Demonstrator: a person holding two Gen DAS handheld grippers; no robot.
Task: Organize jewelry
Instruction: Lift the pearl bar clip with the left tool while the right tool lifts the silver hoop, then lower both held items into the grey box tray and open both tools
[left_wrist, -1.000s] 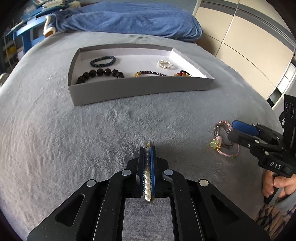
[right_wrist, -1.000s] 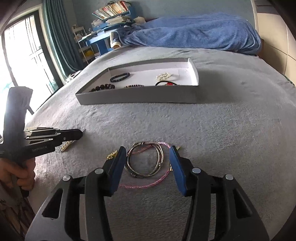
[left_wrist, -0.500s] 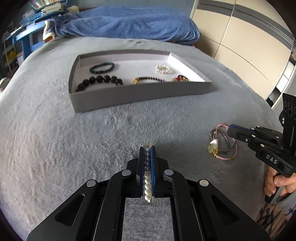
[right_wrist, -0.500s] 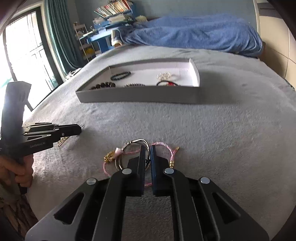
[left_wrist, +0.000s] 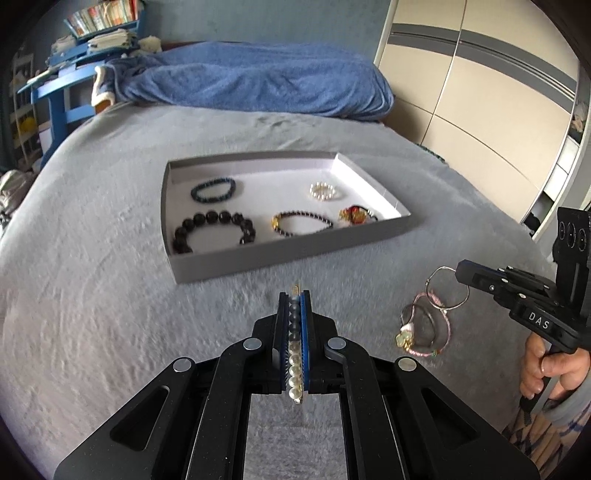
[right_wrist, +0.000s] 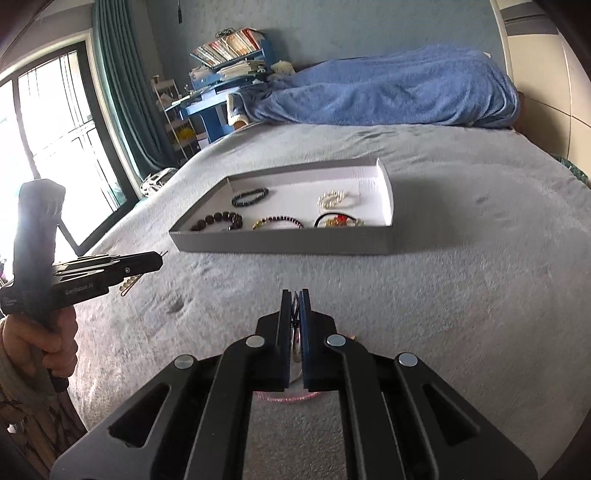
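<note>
"DAS" in white on right claw (left_wrist: 466, 274) body; lettering on left claw (right_wrist: 157, 260) body unreadable.

A bed (left_wrist: 110, 295) under a grey fleece cover carries everything. A shallow grey tray (left_wrist: 288, 254) with five bracelets inside sits on it at 12 o'clock from the left wrist camera. At its far end, toward 12, a blue blanket (left_wrist: 258, 81) lies heaped across it.
</note>
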